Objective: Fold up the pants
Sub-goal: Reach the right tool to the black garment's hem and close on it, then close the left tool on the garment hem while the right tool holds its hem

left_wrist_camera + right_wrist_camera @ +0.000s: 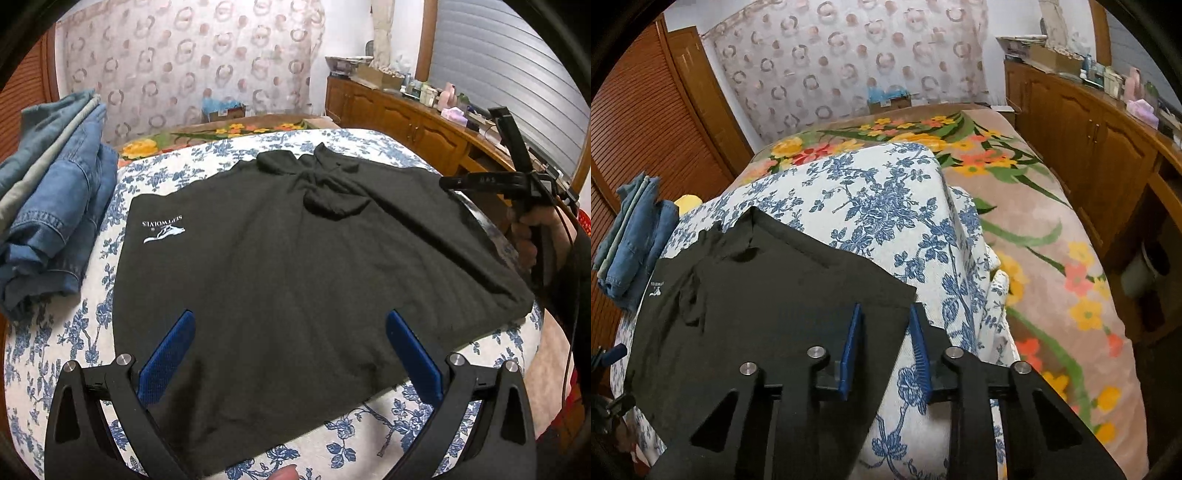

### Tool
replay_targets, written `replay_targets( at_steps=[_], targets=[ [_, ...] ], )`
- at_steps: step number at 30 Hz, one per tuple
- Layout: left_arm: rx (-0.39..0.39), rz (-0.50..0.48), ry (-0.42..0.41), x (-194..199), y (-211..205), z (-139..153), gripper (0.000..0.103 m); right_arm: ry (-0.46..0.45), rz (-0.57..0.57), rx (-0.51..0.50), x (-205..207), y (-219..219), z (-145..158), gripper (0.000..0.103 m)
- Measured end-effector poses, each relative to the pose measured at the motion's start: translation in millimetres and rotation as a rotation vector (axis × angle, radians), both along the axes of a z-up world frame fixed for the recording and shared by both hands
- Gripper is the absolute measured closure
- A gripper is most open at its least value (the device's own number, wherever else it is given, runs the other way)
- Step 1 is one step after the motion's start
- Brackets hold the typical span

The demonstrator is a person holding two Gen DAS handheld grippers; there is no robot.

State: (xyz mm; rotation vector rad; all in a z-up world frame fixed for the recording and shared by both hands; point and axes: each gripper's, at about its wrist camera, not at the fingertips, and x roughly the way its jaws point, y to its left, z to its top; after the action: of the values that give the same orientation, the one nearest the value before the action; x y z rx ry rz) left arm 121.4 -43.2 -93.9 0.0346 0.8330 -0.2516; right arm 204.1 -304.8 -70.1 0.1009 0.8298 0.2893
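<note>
My left gripper (290, 343) is wide open over the black pants (295, 258). My right gripper (884, 325) has narrow jaws with the pants' corner between them; pinching, I cannot tell.

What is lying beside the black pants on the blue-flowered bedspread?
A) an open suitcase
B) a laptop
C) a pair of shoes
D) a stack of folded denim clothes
D: a stack of folded denim clothes sits on the blue-flowered bedspread, just past the edge of the black pants nearest their white logo.
</note>
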Motion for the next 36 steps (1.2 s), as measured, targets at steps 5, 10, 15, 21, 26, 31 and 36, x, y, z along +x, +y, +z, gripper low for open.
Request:
replay_targets(
  at_steps=[5, 10, 15, 21, 26, 31, 36],
  targets=[
    [0.006, 0.001, 0.018, 2.4, 1.3, -4.9, 0.000, -0.013, 0.022, 0.010, -0.5, -3.7, 3.7, 0.101],
    [-0.014, 0.018, 0.027, 3.6, 7.0, -7.5, 0.000, -0.072, -0.061, -0.017, -5.0, -21.4, 11.2, 0.101],
    [-0.006, 0.032, 0.020, 2.5, 11.0, -6.5, 0.000, -0.066, -0.061, -0.051, -14.1, -18.6, 9.7, 0.101],
    [0.017, 0.084, -0.044, -4.7, 20.4, -0.9, 0.000, -0.142, -0.051, -0.107, -31.4, 2.5, 21.0, 0.091],
    [0.017, 0.099, -0.060, -16.4, 35.5, 8.1, 0.000, -0.226, -0.015, -0.073, -64.5, 13.1, 27.1, 0.078],
    [0.039, 0.126, -0.050, -28.4, 55.7, 9.5, 0.000, -0.254, 0.062, -0.026, -106.2, 28.1, 26.0, 0.065],
    [0.021, 0.148, -0.046, -42.4, 78.7, 5.3, 0.000, -0.260, 0.126, -0.008, -136.8, 46.5, 21.6, 0.053]
  ],
)
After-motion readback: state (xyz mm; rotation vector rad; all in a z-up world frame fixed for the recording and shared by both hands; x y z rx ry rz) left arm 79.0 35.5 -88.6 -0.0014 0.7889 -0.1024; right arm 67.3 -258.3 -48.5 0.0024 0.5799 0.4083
